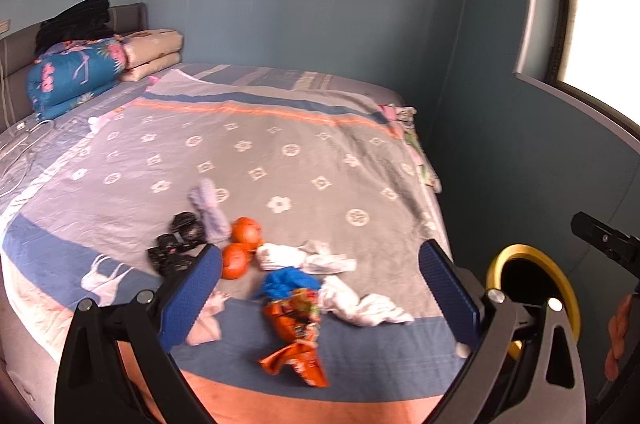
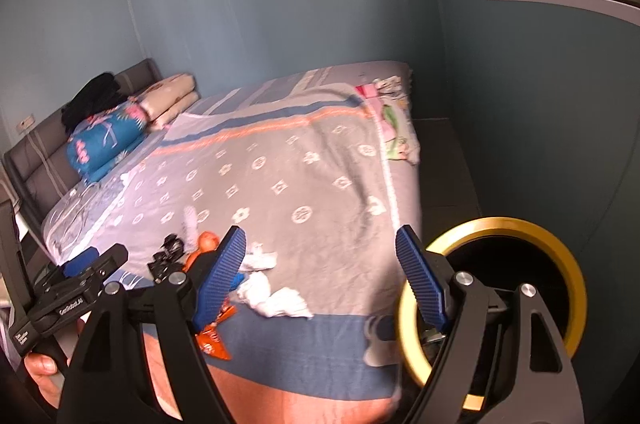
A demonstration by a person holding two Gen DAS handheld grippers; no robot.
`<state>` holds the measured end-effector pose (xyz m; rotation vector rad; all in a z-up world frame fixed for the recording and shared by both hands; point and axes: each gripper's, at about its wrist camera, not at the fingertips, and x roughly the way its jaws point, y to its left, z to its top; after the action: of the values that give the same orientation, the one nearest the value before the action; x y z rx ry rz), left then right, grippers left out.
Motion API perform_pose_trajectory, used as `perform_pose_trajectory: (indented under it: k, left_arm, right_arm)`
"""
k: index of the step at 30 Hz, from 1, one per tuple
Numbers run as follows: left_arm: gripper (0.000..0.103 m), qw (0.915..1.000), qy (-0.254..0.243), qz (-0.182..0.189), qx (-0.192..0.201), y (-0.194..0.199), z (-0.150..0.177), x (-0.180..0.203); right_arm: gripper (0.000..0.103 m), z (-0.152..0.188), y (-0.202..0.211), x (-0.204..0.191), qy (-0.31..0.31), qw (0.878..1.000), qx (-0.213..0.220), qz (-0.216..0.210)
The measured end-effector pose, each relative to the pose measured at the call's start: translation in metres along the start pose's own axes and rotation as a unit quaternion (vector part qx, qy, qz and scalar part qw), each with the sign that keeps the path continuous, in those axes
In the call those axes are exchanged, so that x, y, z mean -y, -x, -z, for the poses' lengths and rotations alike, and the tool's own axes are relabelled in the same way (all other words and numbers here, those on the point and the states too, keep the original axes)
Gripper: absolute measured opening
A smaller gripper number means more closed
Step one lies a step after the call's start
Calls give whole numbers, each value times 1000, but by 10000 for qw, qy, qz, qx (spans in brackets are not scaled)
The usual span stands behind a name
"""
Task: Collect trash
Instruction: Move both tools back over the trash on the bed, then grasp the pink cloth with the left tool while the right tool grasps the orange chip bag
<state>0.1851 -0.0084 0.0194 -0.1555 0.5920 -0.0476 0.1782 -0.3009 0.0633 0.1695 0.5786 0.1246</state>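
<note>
A heap of litter lies near the foot of the bed (image 1: 280,151). It holds orange snack wrappers (image 1: 294,340), white tissues (image 1: 360,304), a blue scrap (image 1: 288,282), crumpled black wrappers (image 1: 176,244) and a pink tissue (image 1: 206,320). Two tangerines (image 1: 240,244) and a lilac cloth (image 1: 210,209) lie beside it. My left gripper (image 1: 320,250) hovers open over the heap with nothing between its fingers. My right gripper (image 2: 320,232) is open and empty above the bed's corner; the tissues (image 2: 276,298) lie at its left finger. A black bin with a gold rim (image 2: 492,224) stands at the right.
Folded quilts (image 1: 76,71) and pillows (image 1: 154,51) are stacked by the headboard. Blue walls close in behind and to the right of the bed, under a window sill (image 1: 580,103). The bin's gold rim (image 1: 536,288) sits off the bed's right corner. A person's hand (image 2: 40,368) shows at lower left.
</note>
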Motion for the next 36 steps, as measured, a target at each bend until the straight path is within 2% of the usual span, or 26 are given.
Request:
perform_pose_trajectory:
  k: [10,22,28,36]
  left_arm:
    - [95,9984,247,-439,-251,-11,21,-49]
    - [95,9933,443,-790,-721,-34,52,-93]
    - [95,9897,426,-960,-969,-47,67,-112]
    - [95,9825,797,-1017,-1340,-68,84,-139]
  right_arm:
    - [75,18,-31,-57,394,9977,-448,-319]
    - [75,42,-84,-101,615,9909,-1071,-534]
    - [74,55,-119,-118,656,9835,-1522,-724]
    - [74,74,-166,-137,633,9699,-2168,-907]
